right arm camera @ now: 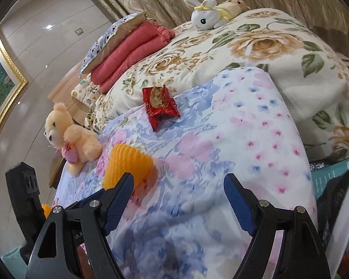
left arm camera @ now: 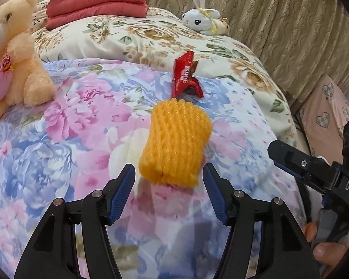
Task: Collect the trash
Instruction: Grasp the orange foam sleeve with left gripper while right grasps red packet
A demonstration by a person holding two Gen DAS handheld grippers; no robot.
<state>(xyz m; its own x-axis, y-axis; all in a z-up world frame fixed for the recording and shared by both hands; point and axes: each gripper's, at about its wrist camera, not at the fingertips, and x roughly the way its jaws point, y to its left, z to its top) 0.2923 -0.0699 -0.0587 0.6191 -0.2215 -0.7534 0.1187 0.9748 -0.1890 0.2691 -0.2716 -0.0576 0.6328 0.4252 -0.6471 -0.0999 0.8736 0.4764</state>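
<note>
Left gripper (left arm camera: 168,177): jaws apart, blue pads facing each other, nothing clamped. The near end of the orange foam fruit net (left arm camera: 175,140) lies just beyond and between the 2 fingertips; pads not touching it. The net rests on the blue-and-pink floral quilt (left arm camera: 58,144), long axis running away from the gripper.

Right gripper (right arm camera: 179,182): jaws spread wide, empty, over bare quilt. In the right wrist view the foam net shows just past the left fingertip, partly hidden by it. In the left wrist view the right gripper enters from the right edge, held by a hand (left arm camera: 325,248), well right of the net.

Just beyond the far end of the net, a red snack wrapper (left arm camera: 186,76), crumpled and open at one end, on the quilt near its far edge. In the right wrist view it lies far and slightly left of the jaws' centre.

Further out: a cream blanket with brown roses (left arm camera: 151,37) behind the wrapper; a white plush rabbit (left arm camera: 203,16) on it, far right. Folded red comforter (left arm camera: 97,2) far left with a pillow on top. Peach teddy bear (left arm camera: 14,53) sits at left on the quilt. Beige patterned curtain (left arm camera: 279,18) behind.
</note>
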